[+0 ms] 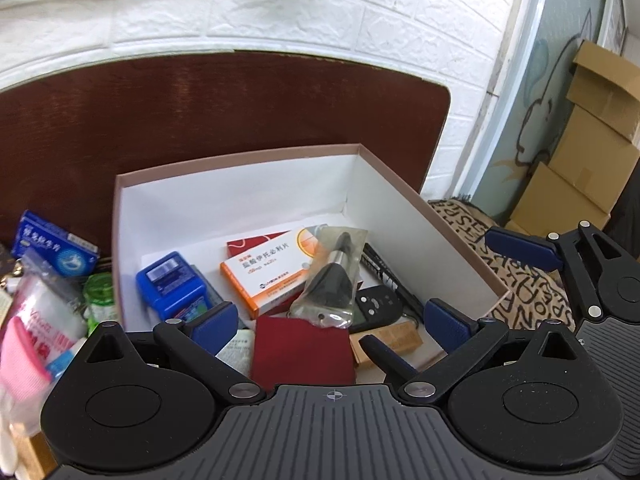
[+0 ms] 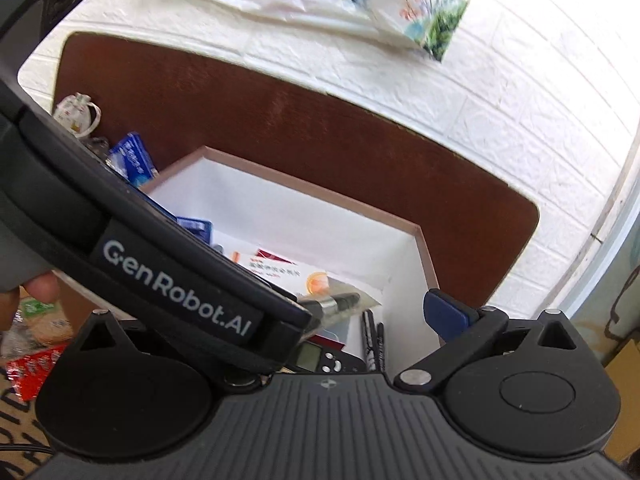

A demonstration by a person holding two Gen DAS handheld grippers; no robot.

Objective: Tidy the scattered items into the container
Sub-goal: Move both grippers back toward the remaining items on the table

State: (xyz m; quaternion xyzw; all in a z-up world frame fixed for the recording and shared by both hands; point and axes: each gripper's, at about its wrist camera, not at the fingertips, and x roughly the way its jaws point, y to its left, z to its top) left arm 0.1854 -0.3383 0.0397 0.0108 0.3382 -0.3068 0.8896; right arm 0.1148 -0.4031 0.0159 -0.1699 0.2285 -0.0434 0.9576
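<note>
A pink-rimmed box (image 1: 400, 184) with white walls stands on the dark brown table. Inside lie an orange-and-white medicine carton (image 1: 272, 272), a blue case (image 1: 172, 286), a bagged black tool (image 1: 332, 280), a dark red cloth (image 1: 302, 350), a black remote (image 1: 376, 306) and pens (image 1: 384, 276). My left gripper (image 1: 331, 328) hangs open over the box's near side, holding nothing. My right gripper (image 2: 324, 316) is open at the box's right; its left finger is hidden behind the left gripper's body (image 2: 180, 280). Left of the box lie a blue carton (image 1: 56, 248), a green bottle (image 1: 100, 292) and a pink-and-white pack (image 1: 36, 332).
A white brick wall runs behind the table (image 1: 200, 112). Stacked cardboard boxes (image 1: 592, 152) stand at the right, and a lettered cloth (image 1: 520, 292) lies beside the box. A drawstring pouch (image 2: 78, 114), a red packet (image 2: 32, 368) and a person's thumb (image 2: 40, 288) show at the left.
</note>
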